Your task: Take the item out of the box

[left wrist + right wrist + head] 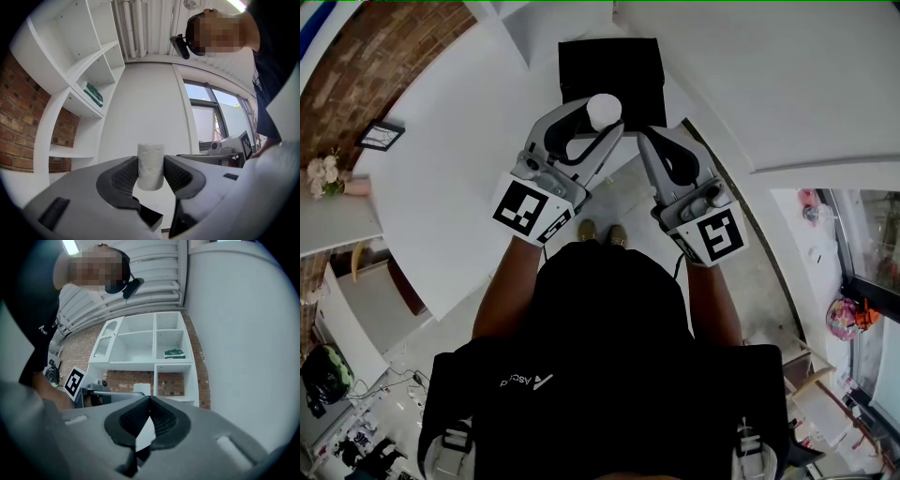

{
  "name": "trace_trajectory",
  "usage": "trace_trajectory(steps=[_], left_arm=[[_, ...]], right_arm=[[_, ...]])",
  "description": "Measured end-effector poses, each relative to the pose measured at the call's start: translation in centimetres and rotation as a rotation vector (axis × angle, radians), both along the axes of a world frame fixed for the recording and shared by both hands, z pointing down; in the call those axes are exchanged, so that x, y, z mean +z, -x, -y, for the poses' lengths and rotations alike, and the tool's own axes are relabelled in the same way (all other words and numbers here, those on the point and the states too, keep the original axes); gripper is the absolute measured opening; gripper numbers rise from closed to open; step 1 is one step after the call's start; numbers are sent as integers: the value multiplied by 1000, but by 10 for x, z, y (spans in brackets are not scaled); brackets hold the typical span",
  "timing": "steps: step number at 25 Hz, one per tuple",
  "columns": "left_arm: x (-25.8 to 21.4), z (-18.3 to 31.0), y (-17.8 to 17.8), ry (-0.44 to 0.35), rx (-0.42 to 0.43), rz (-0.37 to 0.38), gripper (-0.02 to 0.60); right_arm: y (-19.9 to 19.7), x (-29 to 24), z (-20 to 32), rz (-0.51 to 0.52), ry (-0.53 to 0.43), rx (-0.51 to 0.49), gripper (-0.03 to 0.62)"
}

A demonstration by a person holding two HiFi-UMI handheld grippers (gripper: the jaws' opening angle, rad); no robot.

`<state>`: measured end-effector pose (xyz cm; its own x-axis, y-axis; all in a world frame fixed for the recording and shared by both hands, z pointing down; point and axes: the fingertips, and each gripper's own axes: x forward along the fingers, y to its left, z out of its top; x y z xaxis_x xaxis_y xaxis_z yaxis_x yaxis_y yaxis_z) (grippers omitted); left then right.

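A black box (611, 67) lies on the white table (459, 178) ahead of me in the head view. My left gripper (602, 120) is raised in front of the box and is shut on a white paper roll (604, 111). In the left gripper view the roll (150, 165) stands upright with both pads pressed on its sides, left gripper (150, 174). My right gripper (649, 139) is lifted beside it on the right. Its jaws meet with nothing between them, right gripper (150, 401). The box's inside is hidden from here.
White wall shelves (154, 348) hold a green item (174, 352), also seen as the green item (93, 93) on a shelf. A brick wall (384, 66) sits at the left, with a small picture frame (380, 136) and flowers (323, 175). My shoes (602, 232) stand below on the floor.
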<state>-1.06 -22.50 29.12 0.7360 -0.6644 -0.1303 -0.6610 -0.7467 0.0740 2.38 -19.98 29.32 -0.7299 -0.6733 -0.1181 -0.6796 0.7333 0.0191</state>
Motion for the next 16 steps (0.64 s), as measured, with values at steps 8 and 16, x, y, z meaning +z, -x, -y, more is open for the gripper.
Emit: trace_trajectory(steps=[8,16], left_arm=[[-2,-6,1,-5,1,1,167],[-2,-9,4,-1,-3,4,167]], right_arm=[[1,1,-7,-7,-5,2,0],[2,-1,-10,-8,-6,4,0]])
